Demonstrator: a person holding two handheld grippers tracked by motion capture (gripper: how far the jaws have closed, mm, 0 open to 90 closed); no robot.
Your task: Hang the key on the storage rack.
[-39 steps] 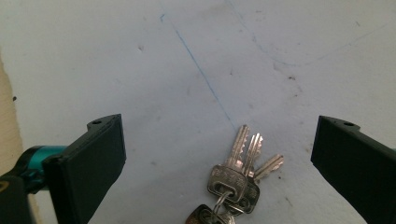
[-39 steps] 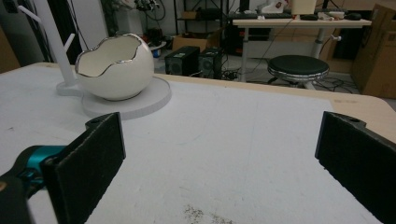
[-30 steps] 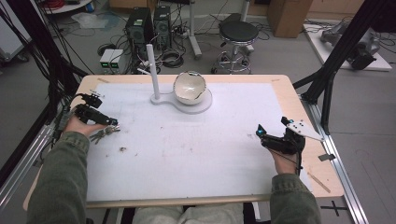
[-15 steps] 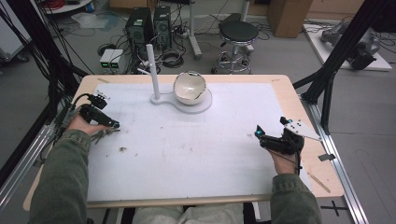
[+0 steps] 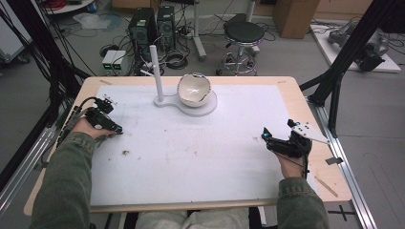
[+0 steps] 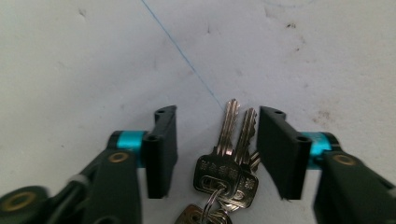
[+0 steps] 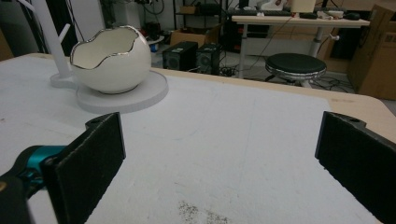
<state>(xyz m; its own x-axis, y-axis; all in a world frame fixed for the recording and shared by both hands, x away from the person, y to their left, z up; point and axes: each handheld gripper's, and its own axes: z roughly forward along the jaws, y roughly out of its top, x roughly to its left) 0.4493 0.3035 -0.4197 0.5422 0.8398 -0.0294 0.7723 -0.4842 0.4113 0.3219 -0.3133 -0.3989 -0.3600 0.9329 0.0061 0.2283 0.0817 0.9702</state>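
Around the white stand on the table, two hand-held grippers sit wide apart.

Toward the far edge, the stand carries a cracked-egg bowl beside its upright peg. Well to the near right of the stand, the right gripper hovers with jaws spread wide and nothing between them. Near left of the stand, the left gripper has parted jaws straddling a bunch of keys lying flat, neither pad touching it.
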